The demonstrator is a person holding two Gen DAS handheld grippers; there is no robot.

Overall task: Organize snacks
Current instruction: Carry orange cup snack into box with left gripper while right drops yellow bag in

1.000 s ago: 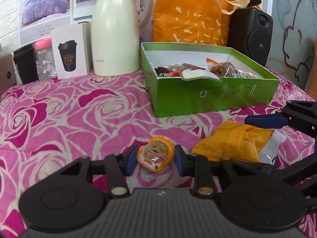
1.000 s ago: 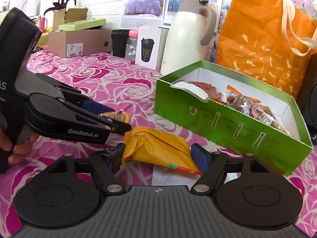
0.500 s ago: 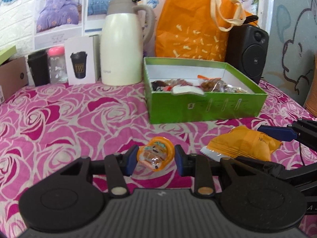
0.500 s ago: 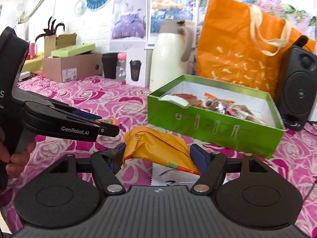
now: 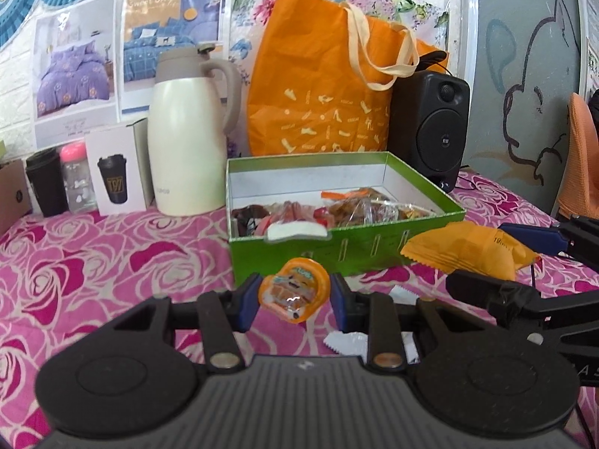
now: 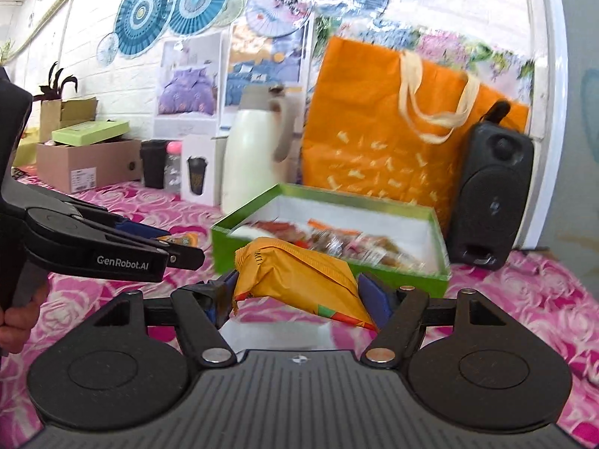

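- The left gripper (image 5: 294,295) was clamped on a small round orange jelly cup (image 5: 295,292).
- The right gripper (image 6: 295,288) gripped a puffy yellow-orange snack packet (image 6: 299,273), near the open green cardboard box (image 6: 408,280).

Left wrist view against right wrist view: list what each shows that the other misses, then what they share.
Left only: white wrappers on the cloth and an orange chair.
Right only: a cardboard box, the green lid on it and a hand.
Both: green snack box, round orange snack, yellow packet, thermos, speaker.

Home room (bedding posters (image 5: 75,78), thermos jug (image 5: 183,149), rose tablecloth (image 5: 93,262)).
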